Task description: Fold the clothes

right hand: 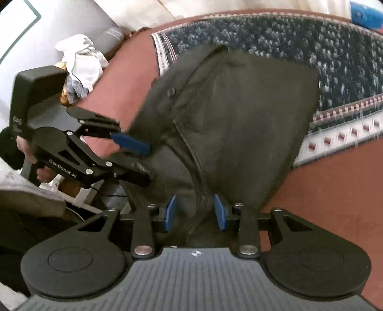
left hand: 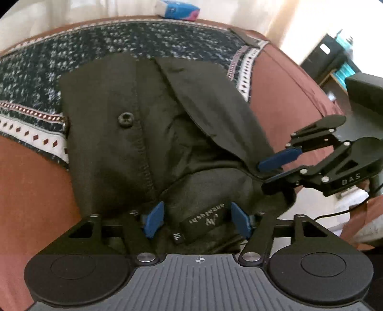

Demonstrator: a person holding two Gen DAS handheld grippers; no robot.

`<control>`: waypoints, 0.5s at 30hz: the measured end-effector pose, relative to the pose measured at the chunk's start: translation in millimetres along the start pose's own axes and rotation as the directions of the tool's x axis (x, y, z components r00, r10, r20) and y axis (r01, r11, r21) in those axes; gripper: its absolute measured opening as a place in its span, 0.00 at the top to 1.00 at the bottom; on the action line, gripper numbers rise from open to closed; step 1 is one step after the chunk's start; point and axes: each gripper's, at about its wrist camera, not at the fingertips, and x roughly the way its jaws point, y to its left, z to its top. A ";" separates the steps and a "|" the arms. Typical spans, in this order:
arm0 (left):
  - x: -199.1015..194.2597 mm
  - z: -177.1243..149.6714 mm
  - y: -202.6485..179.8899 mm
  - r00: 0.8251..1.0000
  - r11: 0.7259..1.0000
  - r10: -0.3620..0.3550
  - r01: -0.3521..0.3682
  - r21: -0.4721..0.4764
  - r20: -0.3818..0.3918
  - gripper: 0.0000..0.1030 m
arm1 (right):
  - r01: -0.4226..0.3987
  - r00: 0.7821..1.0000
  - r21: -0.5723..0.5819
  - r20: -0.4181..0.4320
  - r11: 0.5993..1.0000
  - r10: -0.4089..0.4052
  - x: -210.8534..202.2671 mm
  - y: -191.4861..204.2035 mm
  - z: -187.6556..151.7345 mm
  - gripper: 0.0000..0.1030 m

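Shirt (left hand: pixel 148 134), dark olive and partly folded, lies on a patterned cloth (left hand: pixel 71 55) spread over a rust-red surface, its collar end nearest the two claws. A dark button (left hand: pixel 125 119) shows on its placket.

Left claw (left hand: pixel 197 221) stands wide open over the collar; its blue pads flank the neck label (left hand: pixel 203 223) without pressing on it. Fabric lies between the pads, loose.

Right claw (right hand: pixel 195 211) is about half open, its blue pads set either side of a raised ridge of shirt fabric at the near edge. Whether the pads press on that ridge cannot be told. In the left wrist view this claw sits at the shirt's right edge, one blue pad above a fold and the other below it.

The neck label reads "ananyushi", though blurred, and a small tag (left hand: pixel 176 236) beside it reads "XL". The right claw's body bears "DAS"; the left claw's arm bears "GenRobot.AI". A blue and white packet (left hand: pixel 177 9) lies at the far edge, its print too blurred to read.
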 end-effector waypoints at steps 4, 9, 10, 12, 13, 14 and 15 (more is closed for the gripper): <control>-19.8 14.8 6.2 0.999 0.998 -0.032 0.032 -0.053 0.006 0.24 | -0.019 1.000 -0.008 -0.010 1.000 0.019 -7.5 0.0 13.0 0.62; -62.0 50.0 17.8 0.980 0.995 0.057 -0.041 -0.089 0.191 0.23 | -0.012 0.990 0.012 0.140 1.000 0.010 -44.1 -1.0 48.5 0.59; -62.4 59.0 22.5 0.972 0.992 0.088 -0.066 -0.109 0.217 0.23 | -0.011 0.985 0.019 0.172 1.000 0.008 -49.5 -1.5 56.3 0.59; -54.7 79.6 35.1 0.959 0.981 0.146 -0.109 -0.162 0.242 0.24 | -0.012 0.976 0.036 0.217 0.999 0.004 -48.7 -3.2 73.7 0.59; -51.6 86.4 41.9 0.956 0.976 0.156 -0.111 -0.185 0.248 0.25 | -0.011 0.972 0.049 0.234 0.999 -0.001 -45.5 -4.5 82.6 0.59; -48.1 92.6 49.2 0.955 0.972 0.158 -0.105 -0.213 0.252 0.25 | -0.010 0.969 0.070 0.246 0.998 -0.008 -39.5 -6.5 91.4 0.59; -46.1 96.6 56.4 0.955 0.967 0.151 -0.089 -0.239 0.254 0.25 | -0.009 0.966 0.090 0.258 0.996 -0.015 -33.5 -8.5 100.3 0.59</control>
